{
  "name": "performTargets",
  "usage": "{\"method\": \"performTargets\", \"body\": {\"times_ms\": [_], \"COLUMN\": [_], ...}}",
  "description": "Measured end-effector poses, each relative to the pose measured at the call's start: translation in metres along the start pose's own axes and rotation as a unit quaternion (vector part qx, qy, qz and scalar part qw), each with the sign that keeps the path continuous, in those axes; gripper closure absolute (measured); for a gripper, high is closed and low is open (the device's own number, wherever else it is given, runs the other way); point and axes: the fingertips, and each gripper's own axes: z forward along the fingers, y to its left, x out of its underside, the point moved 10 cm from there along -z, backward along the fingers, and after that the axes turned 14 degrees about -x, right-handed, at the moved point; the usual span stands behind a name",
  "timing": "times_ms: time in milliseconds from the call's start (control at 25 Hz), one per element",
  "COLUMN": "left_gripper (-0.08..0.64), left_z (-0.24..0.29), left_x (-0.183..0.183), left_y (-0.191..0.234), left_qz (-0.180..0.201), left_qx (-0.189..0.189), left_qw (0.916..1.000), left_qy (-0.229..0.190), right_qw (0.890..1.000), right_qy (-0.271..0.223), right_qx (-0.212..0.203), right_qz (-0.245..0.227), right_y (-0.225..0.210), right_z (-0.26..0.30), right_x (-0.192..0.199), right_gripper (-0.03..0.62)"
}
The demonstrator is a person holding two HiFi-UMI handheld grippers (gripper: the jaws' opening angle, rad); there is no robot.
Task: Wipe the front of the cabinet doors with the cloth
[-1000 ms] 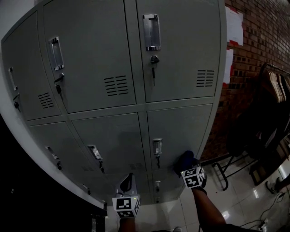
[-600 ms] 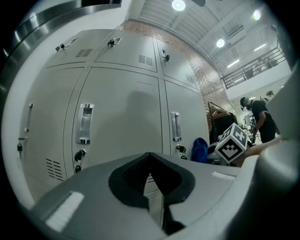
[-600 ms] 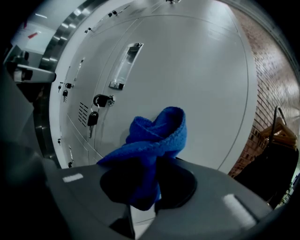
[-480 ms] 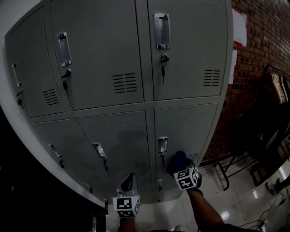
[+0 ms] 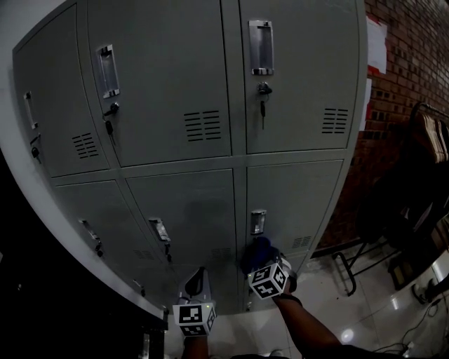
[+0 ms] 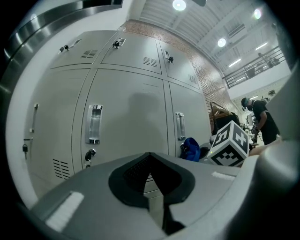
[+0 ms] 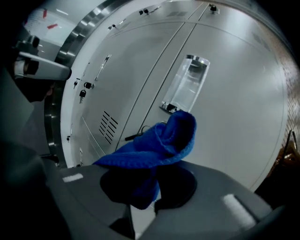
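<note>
The right gripper (image 7: 149, 199) clamps the blue cloth (image 7: 161, 140) against a lower locker door (image 5: 298, 200), just under its handle (image 5: 258, 221) (all lockers closed). The left gripper (image 6: 150, 182), jaws together, holds nothing.

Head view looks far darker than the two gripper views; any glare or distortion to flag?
Head view: underexposed, cabinet doors bowed by the wide lens, small glare spots on the floor. Left gripper view: bright, strong fisheye curve, ceiling lights blown out. Right gripper view: blue cloth sharp, black vignette at the edges.

The cloth (image 5: 258, 251) sits just below a handle (image 5: 258, 221) on the lower cabinet door (image 5: 295, 196), seemingly touching it.
</note>
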Motion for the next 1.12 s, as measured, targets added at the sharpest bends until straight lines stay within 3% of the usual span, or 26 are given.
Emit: {"method": "performTargets", "body": {"times_ms": [440,680,880,1120], "left_gripper": [0.543,0.543,0.543,0.543], "left_z": [-0.005,-0.004,-0.003,-0.002], "left_x": [-0.002,-0.001,-0.005,-0.012], "left_y": [0.002,-0.01,-0.022,-0.035], "left_qz": [-0.004,0.001,0.004,0.008], "left_qx": [0.0,0.021,0.036,0.046], "left_qw": [1.0,0.9997,0.9993,0.9989], "left_qy": [0.004,0.011,0.001,-0.005], "right_qw": [0.999,0.993,0.977,0.976], "right_qy": [-0.023,-0.092,-0.184,-0.186], "right_qx": [-0.016,-0.011,-0.019,-0.001], "right_qz": [0.027,0.073,0.105,0.113], "right_y": [0.005,0.012,0.014,0.005], "right_z": [-0.02,-0.07,-0.11,-0.119], "right_x": [0.002,0.0,-0.023,-0.016], "right_gripper": [0.513,0.512,0.512,0.514]}}
